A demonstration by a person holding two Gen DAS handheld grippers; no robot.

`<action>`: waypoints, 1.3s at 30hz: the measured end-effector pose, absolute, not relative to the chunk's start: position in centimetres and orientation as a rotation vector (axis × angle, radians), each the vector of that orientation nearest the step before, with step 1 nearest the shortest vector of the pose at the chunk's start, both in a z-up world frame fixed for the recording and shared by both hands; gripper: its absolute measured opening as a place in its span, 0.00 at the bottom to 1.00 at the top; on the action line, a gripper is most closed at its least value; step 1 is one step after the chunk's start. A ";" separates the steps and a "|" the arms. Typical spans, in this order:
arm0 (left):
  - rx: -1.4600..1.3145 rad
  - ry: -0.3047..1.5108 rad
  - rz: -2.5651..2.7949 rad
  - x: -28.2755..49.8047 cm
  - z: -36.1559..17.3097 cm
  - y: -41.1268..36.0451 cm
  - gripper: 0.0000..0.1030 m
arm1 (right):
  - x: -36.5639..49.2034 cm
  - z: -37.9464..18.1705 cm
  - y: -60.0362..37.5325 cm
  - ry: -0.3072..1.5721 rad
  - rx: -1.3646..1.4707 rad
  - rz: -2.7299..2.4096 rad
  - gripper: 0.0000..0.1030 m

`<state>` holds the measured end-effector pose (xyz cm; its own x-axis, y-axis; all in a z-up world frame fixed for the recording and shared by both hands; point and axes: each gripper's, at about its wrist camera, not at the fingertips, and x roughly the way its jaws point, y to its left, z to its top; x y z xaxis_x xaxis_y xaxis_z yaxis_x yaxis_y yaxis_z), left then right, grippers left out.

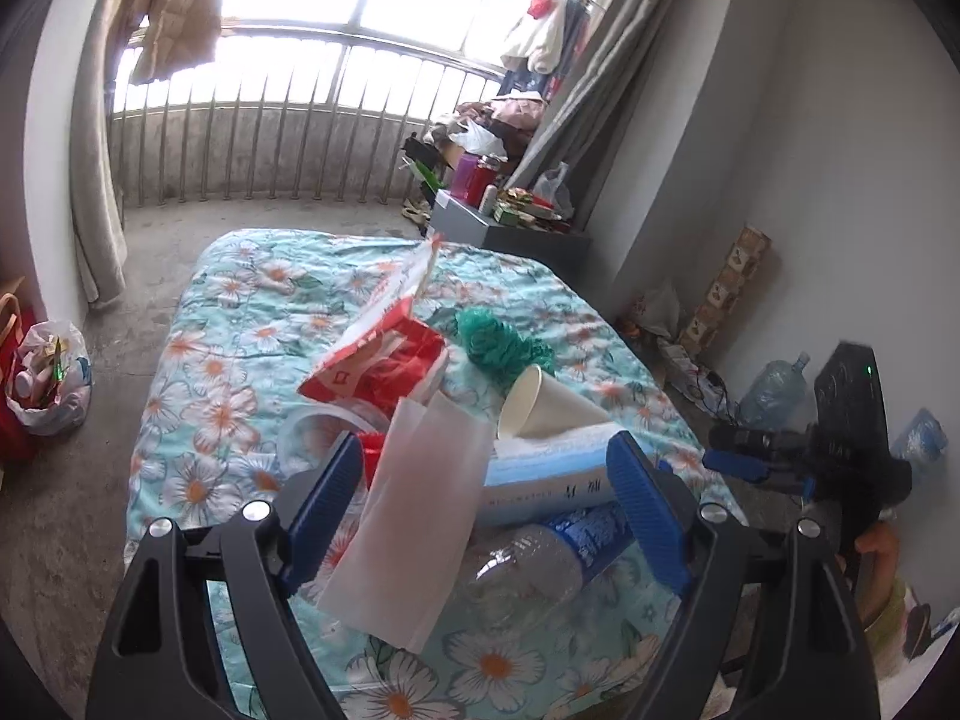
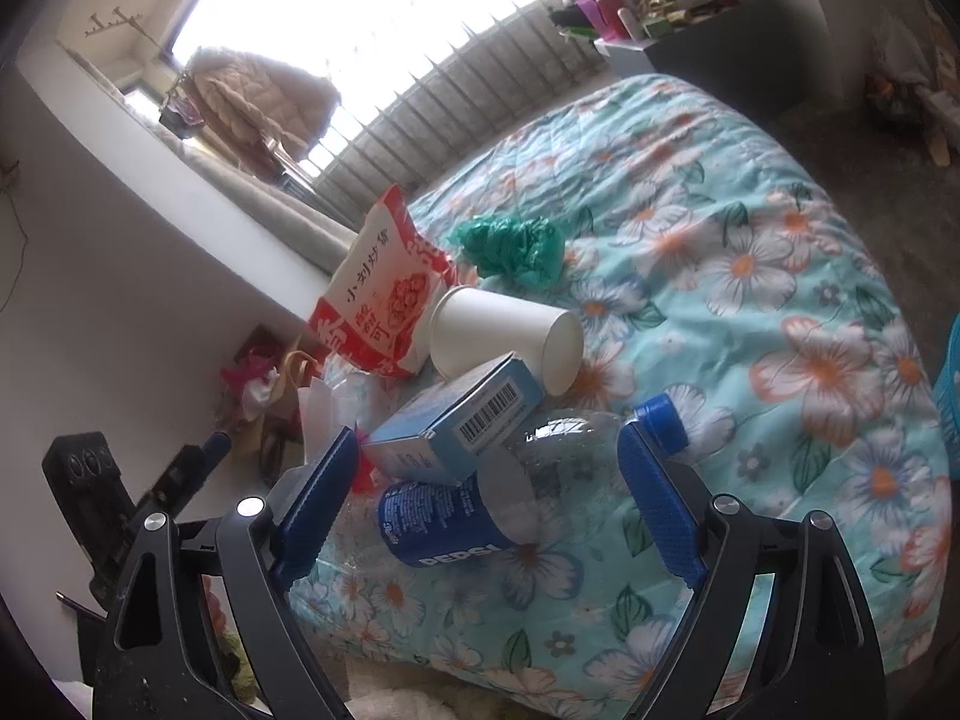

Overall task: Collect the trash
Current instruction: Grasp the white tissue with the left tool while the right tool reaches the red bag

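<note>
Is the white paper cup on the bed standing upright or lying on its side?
Lying on its side. The white paper cup rests on the floral bedcover, its open mouth facing sideways, beside the red snack bag.

Daylight poured in through the window, which was blown out to white at the top of both views. The quilt was evenly lit with soft shadows, the walls dimmer. Fisheye bending curved the edges, with black corners and slight blur.

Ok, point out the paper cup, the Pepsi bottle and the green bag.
Paper cup (image 2: 510,324): right wrist view, on its side wall.
Pepsi bottle (image 2: 444,525): right wrist view, on the blue label.
Green bag (image 2: 510,246): right wrist view, on the crumpled middle.
</note>
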<state>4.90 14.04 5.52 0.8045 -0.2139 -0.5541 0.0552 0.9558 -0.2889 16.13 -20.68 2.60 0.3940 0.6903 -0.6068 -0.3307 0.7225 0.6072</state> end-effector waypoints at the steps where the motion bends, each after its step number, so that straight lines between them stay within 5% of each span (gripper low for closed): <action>1: -0.251 0.629 -0.149 5.0 5.1 13.9 0.79 | 16.3 2.4 -20.6 0.977 0.435 0.668 0.81; 9: -0.125 0.651 -0.098 6.5 2.7 12.9 0.72 | 17.4 1.4 -20.2 1.033 0.487 0.651 0.81; 39: -0.248 0.781 -0.119 8.0 -1.1 15.8 0.05 | 19.8 1.9 -18.8 1.043 0.520 0.608 0.75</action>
<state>8.01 15.80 -1.12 0.7056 -0.1968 -0.6807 0.0143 0.9644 -0.2640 19.84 -18.84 1.85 0.3700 0.6820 -0.6309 -0.2131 0.7233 0.6569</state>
